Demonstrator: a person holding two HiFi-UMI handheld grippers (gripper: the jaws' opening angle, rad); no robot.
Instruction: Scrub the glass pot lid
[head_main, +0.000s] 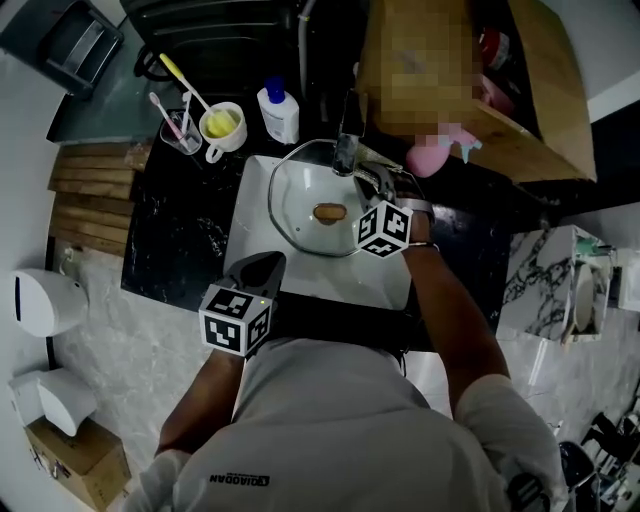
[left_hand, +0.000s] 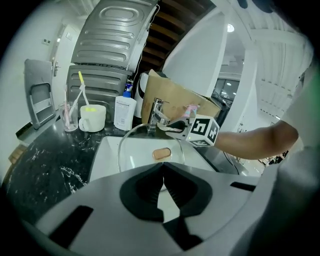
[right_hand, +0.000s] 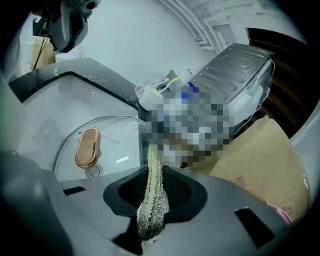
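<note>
The glass pot lid (head_main: 300, 205) lies in the white sink (head_main: 255, 180), its rose-gold knob (head_main: 330, 212) facing up. My right gripper (head_main: 372, 180) hovers over the lid's far right edge beside the faucet. In the right gripper view it (right_hand: 152, 185) is shut on a silvery-green scrub cloth (right_hand: 154, 200), with the lid's knob (right_hand: 88, 147) to its left. My left gripper (head_main: 262, 270) is at the sink's front left, short of the lid. Its jaws (left_hand: 161, 172) are shut with nothing seen between them, pointing at the lid (left_hand: 145, 150).
A chrome faucet (head_main: 346, 152) stands at the sink's back. On the black counter (head_main: 170, 240) to the left are a mug (head_main: 222, 127), a glass of toothbrushes (head_main: 178, 130) and a soap bottle (head_main: 279, 112). A cardboard box (head_main: 540, 100) sits back right.
</note>
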